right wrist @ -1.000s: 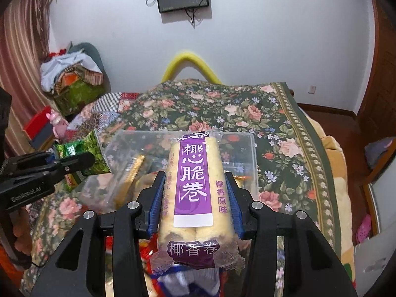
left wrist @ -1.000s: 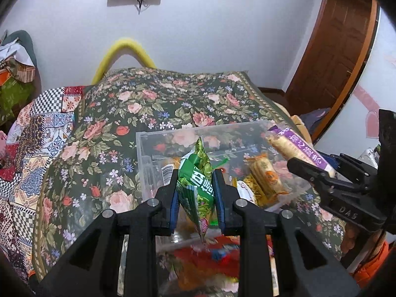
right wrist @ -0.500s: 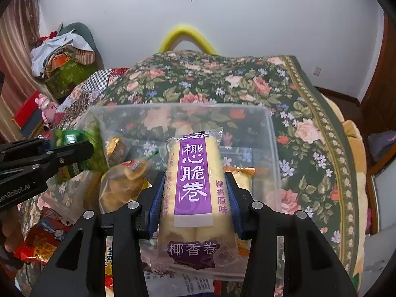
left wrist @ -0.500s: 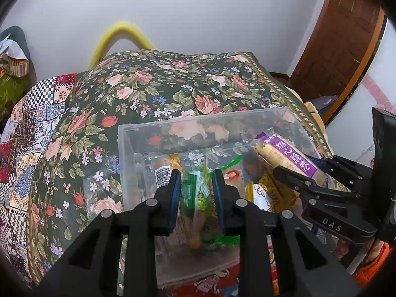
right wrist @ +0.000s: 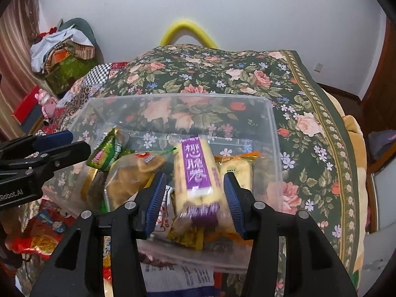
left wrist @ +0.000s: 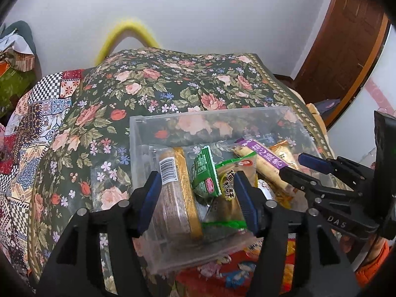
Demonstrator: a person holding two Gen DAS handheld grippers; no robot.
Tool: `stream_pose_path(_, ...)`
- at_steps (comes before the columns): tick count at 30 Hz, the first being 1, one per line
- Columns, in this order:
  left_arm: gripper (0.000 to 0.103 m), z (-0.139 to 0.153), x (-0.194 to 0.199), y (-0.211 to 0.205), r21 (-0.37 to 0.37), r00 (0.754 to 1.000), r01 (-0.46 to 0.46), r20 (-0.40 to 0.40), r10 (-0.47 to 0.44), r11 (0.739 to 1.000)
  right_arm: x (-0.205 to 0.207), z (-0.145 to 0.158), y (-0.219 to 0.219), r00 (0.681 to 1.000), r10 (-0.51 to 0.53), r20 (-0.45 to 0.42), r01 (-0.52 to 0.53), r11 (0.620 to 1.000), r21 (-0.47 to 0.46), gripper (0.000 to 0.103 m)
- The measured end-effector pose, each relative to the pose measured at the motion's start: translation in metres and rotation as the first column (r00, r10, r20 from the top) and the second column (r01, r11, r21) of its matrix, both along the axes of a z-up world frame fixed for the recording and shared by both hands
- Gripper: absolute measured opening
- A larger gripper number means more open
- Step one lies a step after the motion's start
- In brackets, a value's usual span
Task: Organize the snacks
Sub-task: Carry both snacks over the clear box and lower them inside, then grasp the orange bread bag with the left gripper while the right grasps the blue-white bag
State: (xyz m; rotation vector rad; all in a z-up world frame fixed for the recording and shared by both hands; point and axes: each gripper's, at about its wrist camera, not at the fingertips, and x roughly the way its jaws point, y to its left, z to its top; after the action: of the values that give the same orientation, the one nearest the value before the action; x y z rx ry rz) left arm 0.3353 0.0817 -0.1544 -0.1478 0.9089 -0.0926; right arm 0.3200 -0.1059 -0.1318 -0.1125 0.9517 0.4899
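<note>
A clear plastic bin [left wrist: 138, 133] [right wrist: 274, 133] sits on the floral bedspread and holds several snack packs. My left gripper [left wrist: 198, 193] is open over the bin's near left; the small green packet [left wrist: 205, 173] [right wrist: 106, 151] lies loose between its fingers on the other snacks. My right gripper [right wrist: 194, 193] is open over the bin's near right; the purple-labelled roll pack [right wrist: 196, 170] [left wrist: 262, 156] lies blurred between its fingers, touching neither pad. A brown biscuit pack with a gold strip [left wrist: 178, 193] lies at the bin's left.
More snack packs lie in front of the bin [left wrist: 235, 272] [right wrist: 42, 225]. The floral bedspread [left wrist: 173, 86] stretches behind the bin. A wooden door [left wrist: 346, 37] stands at the right; piled clothes [right wrist: 61, 49] at the left.
Both grippers came down over the bin and opened. The green packet left the left gripper and the purple roll pack left the right gripper; both now lie in the bin.
</note>
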Motion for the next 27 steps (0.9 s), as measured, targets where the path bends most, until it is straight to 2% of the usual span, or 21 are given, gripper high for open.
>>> stream_pose_path(11, 0.067, 0.033, -0.054, -0.003, 0.008, 0.998, 0.023, 0.062, -0.024, 1.0, -0.034, 0.036, -0.018, 0.998, 0.005, 0.069, -0.008, 0.999, 0.038, 0.056)
stream_pose_path(15, 0.072, 0.037, -0.079, -0.004, 0.025, 0.997, 0.032, 0.075, -0.034, 0.999, -0.051, 0.046, -0.025, 0.996, 0.009, 0.094, -0.014, 0.999, 0.053, 0.065)
stream_pose_path(17, 0.079, 0.036, -0.089, -0.003, 0.028, 0.997, 0.033, 0.074, -0.035, 0.999, -0.06, 0.047, -0.028, 0.995, 0.012, 0.098, -0.018, 0.998, 0.056, 0.068)
stream_pose_path(20, 0.091, 0.029, -0.101, -0.001, 0.031, 0.998, 0.029, 0.058, -0.031, 0.999, -0.068, 0.043, -0.032, 0.996, 0.018, 0.084, -0.024, 0.998, 0.063, 0.082)
stream_pose_path(22, 0.094, 0.022, -0.107, 0.0, 0.042, 0.999, 0.02, 0.043, -0.022, 0.999, -0.075, 0.04, -0.035, 0.996, 0.012, 0.087, -0.017, 0.998, 0.058, 0.086)
stream_pose_path(27, 0.095, -0.002, -0.114, 0.003, 0.024, 1.0, 0.016, -0.007, -0.016, 1.0, -0.084, 0.024, -0.038, 0.998, 0.02, 0.057, -0.022, 0.999, 0.029, 0.087)
